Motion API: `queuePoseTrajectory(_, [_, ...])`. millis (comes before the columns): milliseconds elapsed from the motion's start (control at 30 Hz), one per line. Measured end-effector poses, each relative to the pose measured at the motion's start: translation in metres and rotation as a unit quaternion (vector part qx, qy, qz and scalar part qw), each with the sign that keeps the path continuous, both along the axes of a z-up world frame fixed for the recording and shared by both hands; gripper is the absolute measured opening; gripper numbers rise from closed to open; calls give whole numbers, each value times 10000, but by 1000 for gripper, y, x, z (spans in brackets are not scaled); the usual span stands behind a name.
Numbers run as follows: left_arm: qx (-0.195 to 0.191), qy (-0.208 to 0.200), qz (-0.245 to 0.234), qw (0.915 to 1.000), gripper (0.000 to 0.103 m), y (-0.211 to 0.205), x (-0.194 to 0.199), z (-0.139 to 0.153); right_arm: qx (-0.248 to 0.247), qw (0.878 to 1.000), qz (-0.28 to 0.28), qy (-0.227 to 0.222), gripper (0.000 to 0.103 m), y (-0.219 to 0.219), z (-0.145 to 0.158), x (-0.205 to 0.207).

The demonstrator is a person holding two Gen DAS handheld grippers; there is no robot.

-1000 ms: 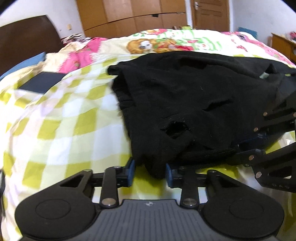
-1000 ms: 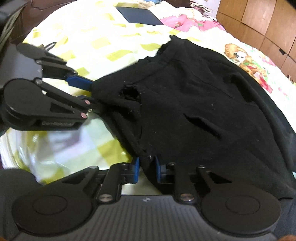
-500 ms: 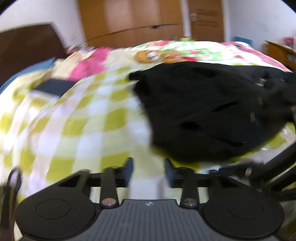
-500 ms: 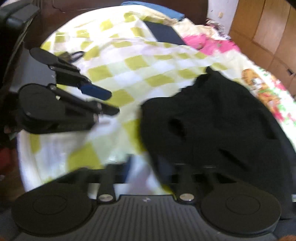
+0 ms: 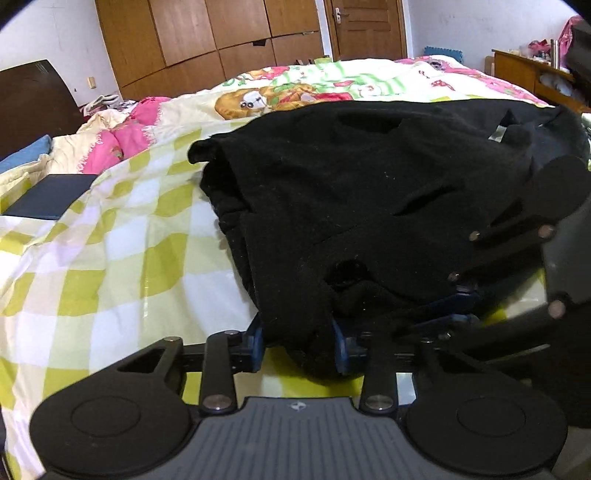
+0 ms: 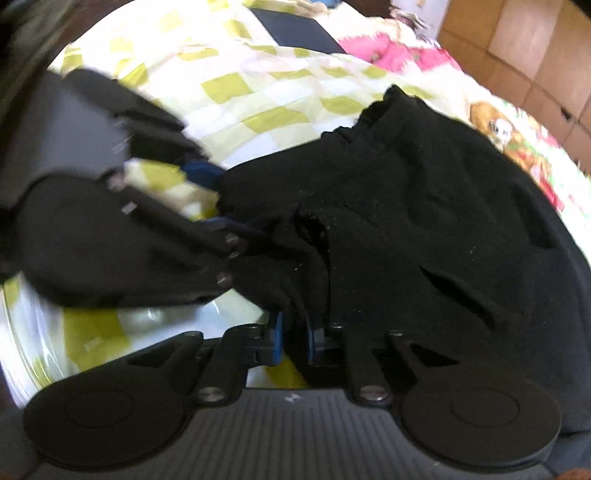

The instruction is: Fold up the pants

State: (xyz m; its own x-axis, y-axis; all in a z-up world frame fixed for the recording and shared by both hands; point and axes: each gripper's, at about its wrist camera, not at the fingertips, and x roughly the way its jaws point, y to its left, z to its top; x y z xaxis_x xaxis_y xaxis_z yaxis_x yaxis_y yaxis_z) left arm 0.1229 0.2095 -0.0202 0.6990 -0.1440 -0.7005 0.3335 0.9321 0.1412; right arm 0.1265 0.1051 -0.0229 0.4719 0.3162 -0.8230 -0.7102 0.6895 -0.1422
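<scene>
With the rumpled black fabric pants (image 5: 369,206) on the yellow-checked bedsheet (image 5: 110,258), both the left gripper (image 5: 297,341) and right gripper (image 6: 293,341) are closing on their near hem, seemingly gripping it, so they should lift evenly.

1. A bed (image 5: 110,236) fills most of the room; its cover has yellow-green and white squares.
2. Further back lies a quilt (image 5: 332,85) with a cartoon bear print and pink parts.
3. A dark wooden headboard (image 5: 33,99) stands at the left, with a blue pillow (image 5: 29,147) just beside it.
4. A dark blue flat thing (image 5: 51,195) lies on the cover.
5. Behind the bed is a brown wooden wardrobe (image 5: 207,40), and next to it a wooden door (image 5: 365,26).
6. The walls (image 5: 480,26) are white.
7. At the right stands a low wooden cabinet (image 5: 532,74).
</scene>
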Motion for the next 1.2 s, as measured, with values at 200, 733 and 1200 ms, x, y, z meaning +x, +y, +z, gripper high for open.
queuePoseTrajectory(200, [-8, -4, 244, 9997, 45, 30, -16, 10, 258, 9991, 263, 223, 10, 25, 5, -20])
queuePoseTrajectory(733, [587, -193, 1386, 9884, 31, 70, -67, 29, 1369, 9897, 238, 356, 31, 18, 45, -48])
queuePoseTrajectory(1200, [-77, -153, -572, 9982, 32, -146, -40, 39, 1443, 8675, -4757, -173, 40, -390, 26, 3])
